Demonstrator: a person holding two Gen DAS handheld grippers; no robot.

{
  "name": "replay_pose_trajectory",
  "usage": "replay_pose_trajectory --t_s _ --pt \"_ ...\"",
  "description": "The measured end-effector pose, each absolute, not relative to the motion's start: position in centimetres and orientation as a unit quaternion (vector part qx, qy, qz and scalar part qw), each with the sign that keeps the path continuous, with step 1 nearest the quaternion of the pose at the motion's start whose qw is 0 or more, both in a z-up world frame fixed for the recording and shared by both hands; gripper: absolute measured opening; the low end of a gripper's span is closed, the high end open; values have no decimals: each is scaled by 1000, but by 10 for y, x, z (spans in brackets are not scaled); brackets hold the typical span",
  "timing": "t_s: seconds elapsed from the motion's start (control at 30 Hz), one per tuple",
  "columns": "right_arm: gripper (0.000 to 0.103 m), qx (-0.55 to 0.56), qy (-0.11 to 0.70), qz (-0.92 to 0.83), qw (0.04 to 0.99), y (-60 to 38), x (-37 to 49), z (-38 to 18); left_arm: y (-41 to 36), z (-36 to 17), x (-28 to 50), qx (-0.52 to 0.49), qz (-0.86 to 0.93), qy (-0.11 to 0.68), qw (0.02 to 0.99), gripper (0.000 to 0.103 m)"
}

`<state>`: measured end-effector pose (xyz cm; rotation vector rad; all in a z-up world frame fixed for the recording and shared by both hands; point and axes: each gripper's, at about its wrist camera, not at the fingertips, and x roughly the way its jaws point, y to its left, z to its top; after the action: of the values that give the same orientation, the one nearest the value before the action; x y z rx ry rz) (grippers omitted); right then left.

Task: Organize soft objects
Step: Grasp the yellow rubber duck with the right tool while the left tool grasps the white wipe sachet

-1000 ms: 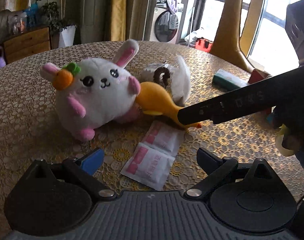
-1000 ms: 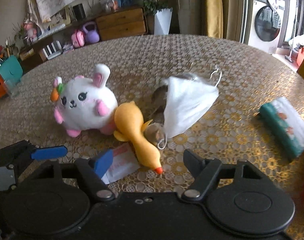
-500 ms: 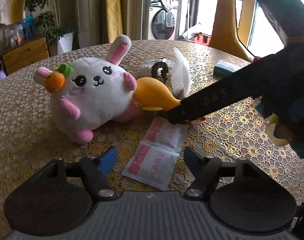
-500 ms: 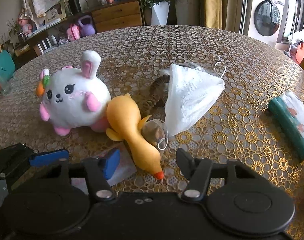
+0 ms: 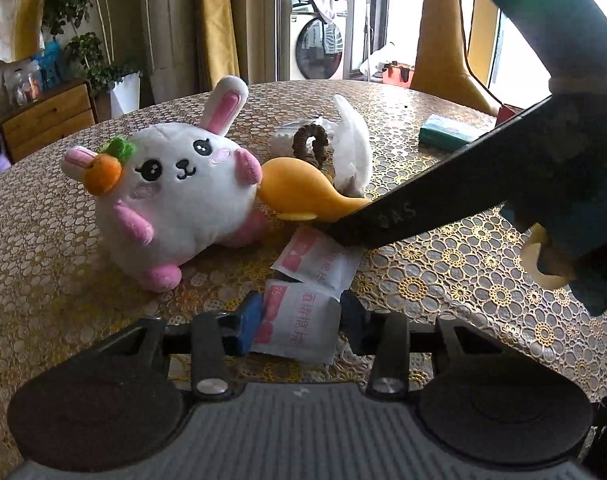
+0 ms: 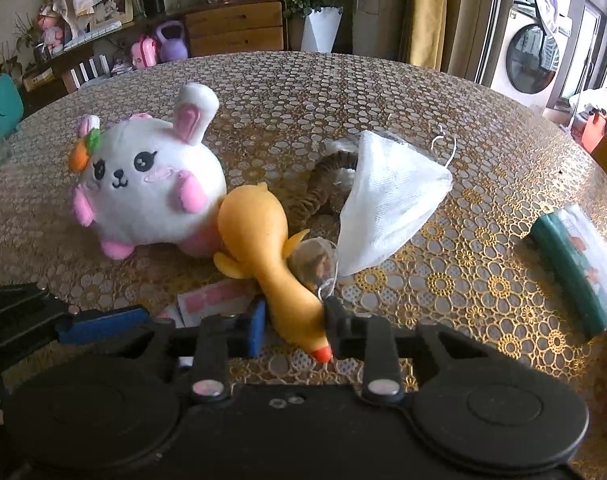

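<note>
A white plush bunny (image 5: pixel 171 196) (image 6: pixel 147 188) lies on the round table. A yellow rubber duck (image 5: pixel 303 196) (image 6: pixel 271 256) leans against it. My left gripper (image 5: pixel 299 320) is closed on a white-and-pink sachet (image 5: pixel 299 320); a second sachet (image 5: pixel 323 260) lies just beyond. My right gripper (image 6: pixel 293 324) is closed on the yellow duck's neck, near its orange beak. A white mesh cloth (image 6: pixel 387 204) and a brown hair tie (image 5: pixel 309 140) lie behind the duck.
A green tissue pack (image 6: pixel 579 264) (image 5: pixel 447 132) lies at the right on the gold lace tablecloth (image 6: pixel 463 280). A small clear pouch (image 6: pixel 315 260) sits beside the duck. A cabinet, plants and a washing machine stand beyond the table.
Both grippers moved forward and closed: the left onto the near sachet, the right onto the duck's neck. The bunny and cloth have stayed in place.
</note>
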<state>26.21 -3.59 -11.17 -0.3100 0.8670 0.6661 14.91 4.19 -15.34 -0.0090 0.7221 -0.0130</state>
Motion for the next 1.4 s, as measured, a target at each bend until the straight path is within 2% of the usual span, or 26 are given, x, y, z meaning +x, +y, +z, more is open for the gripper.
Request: replay_pose_trajectory --t_s 0.37,0.83,1.13,1.4 --pt "24 -135 368 328 859 -50 240 -88 49 -151 147 -29 -1 358 933 39" --pt "23 -116 337 336 872 -87 210 -50 51 -129 139 -45 7 353 934 39" --pt "23 -132 381 292 867 -122 202 -87 50 -125 127 -45 17 358 933 39" --pt "29 -130 392 295 862 -137 191 -104 47 -123 123 -45 16 361 931 39"
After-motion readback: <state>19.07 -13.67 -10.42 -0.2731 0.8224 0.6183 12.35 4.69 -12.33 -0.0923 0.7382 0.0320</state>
